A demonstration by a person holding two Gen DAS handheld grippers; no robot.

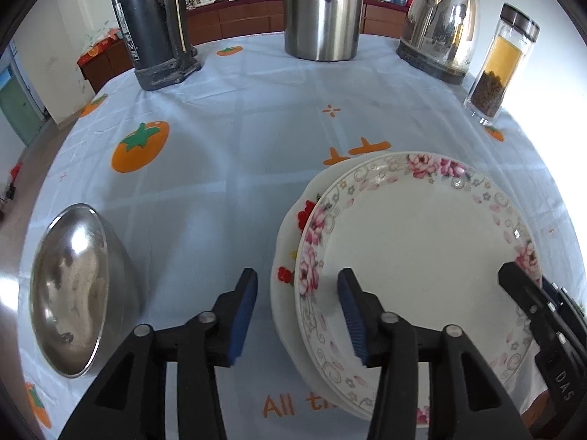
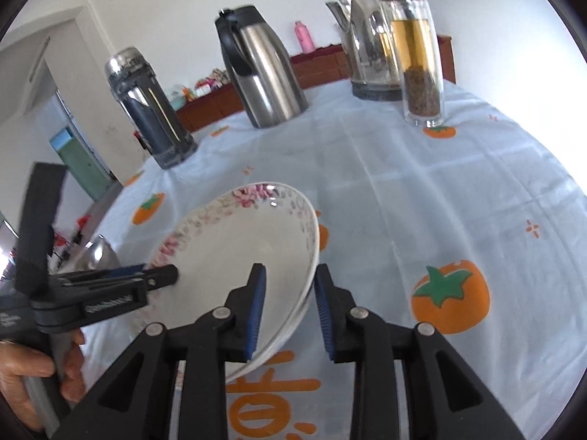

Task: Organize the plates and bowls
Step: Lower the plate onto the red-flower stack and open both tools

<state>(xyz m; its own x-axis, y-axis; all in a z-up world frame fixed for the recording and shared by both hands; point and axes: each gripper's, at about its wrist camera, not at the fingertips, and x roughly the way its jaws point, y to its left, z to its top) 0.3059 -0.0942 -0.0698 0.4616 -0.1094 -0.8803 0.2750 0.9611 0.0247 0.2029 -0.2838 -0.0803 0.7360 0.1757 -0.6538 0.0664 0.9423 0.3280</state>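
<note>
Straddling the flowered plate [image 1: 422, 256] with both grippers, I see left gripper [image 1: 297, 315] fingers spread over its left rim, right gripper [image 2: 290, 308] fingers parted around its right rim, plate stacked on another on the surface [image 1: 220, 146].

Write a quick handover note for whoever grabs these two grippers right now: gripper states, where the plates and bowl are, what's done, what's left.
Left gripper: open, its fingers straddling the near-left rims of the plate stack, pads not pressing.
Right gripper: open around the right rim of the top floral plate, no grip visible.
Top floral plate sits on a second plate, slightly offset.
Steel bowl stands apart, left of the stack.
Done: plates stacked.
Left: probably square up the stack, then deal with the bowl.
</note>
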